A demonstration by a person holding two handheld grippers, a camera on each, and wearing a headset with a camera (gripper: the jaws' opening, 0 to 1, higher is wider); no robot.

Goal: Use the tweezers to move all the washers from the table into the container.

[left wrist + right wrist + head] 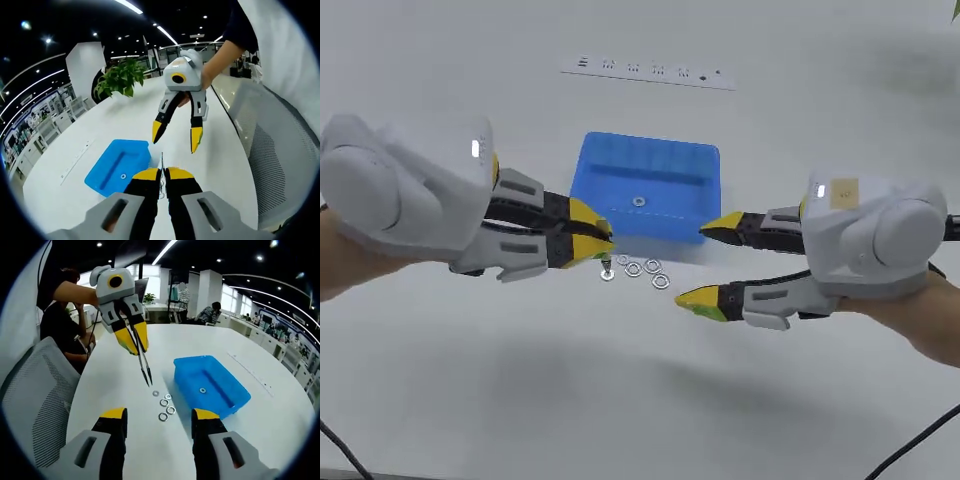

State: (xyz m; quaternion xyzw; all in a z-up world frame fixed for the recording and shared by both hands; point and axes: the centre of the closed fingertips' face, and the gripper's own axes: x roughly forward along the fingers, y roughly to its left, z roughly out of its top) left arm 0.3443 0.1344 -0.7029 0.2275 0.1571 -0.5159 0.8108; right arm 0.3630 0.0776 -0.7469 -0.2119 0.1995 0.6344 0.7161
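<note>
- The left gripper [603, 240] has its jaws pinched together on the tweezers [142, 362]. The tweezer tips hang just over the 9 o'clock end of the loose washers [633, 269].
- Those 5 washers lie close together on the table [520, 380], just at 6 o'clock of the blue container [610, 190]. 1 more washer [638, 201] already rests on the container's floor.
- To do this step well, I would set 1 tip through the end ring's hole and the other outside its edge. Then squeeze gently and lift straight, since thin flat rings probably slip or flick away.
- The container's near wall stands between the washers and its floor, so the carry must clear it.
- The right gripper [695, 263] hovers at 3 o'clock of the washers, spread wide and holding nothing.
- A power strip [650, 72] lies at 12 o'clock, well apart.
</note>
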